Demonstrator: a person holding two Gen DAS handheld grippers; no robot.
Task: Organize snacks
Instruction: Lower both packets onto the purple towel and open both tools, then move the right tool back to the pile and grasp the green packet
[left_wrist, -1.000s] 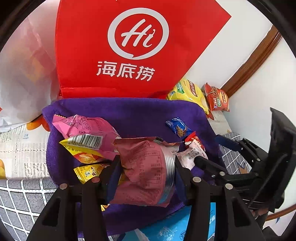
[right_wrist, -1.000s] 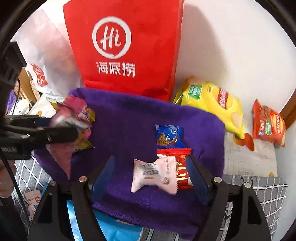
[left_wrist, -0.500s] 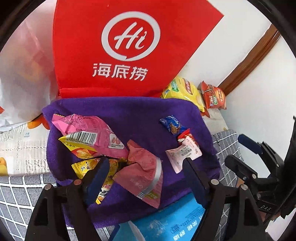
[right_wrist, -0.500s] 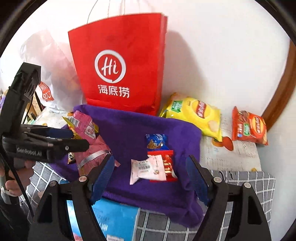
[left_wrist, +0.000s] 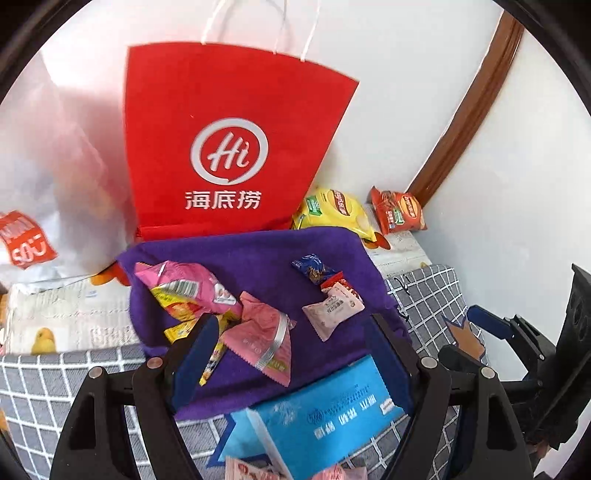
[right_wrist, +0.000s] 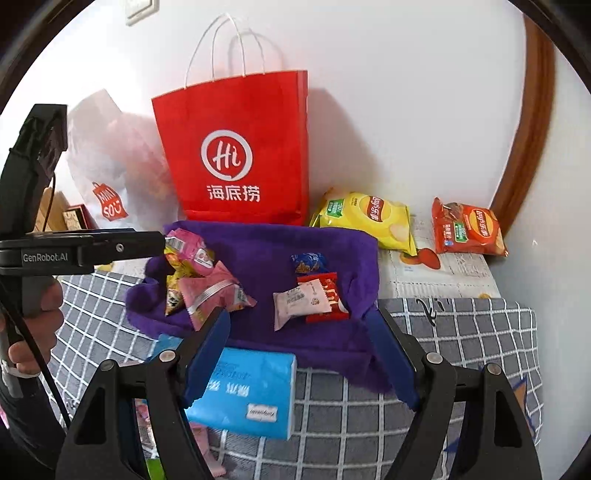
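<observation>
A purple towel (left_wrist: 258, 251) (right_wrist: 266, 251) lies on the checked cover in front of a red paper bag (left_wrist: 229, 147). On its left lies a pile of pink and yellow packets (left_wrist: 184, 288), and a pink packet with a silver band (left_wrist: 262, 339) (right_wrist: 214, 291) leans against the pile. On its right are a blue candy (left_wrist: 312, 267), a red packet (right_wrist: 328, 295) and a white-pink packet (left_wrist: 332, 306) (right_wrist: 295, 301). My left gripper (left_wrist: 291, 325) hangs open above the towel's near edge and holds nothing. My right gripper (right_wrist: 301, 317) is open and empty, further back.
A blue tissue pack (left_wrist: 325, 406) (right_wrist: 247, 391) lies just before the towel. A yellow chips bag (right_wrist: 365, 218) and a red chips bag (right_wrist: 465, 229) sit by the wall at the right. A white plastic bag (right_wrist: 118, 158) stands left of the red bag. A hand (right_wrist: 37, 321) holds the left gripper.
The left gripper opened and let go of the pink silver-banded packet, which now lies on the towel. Both grippers drew back and rose, so the towel looks smaller.
</observation>
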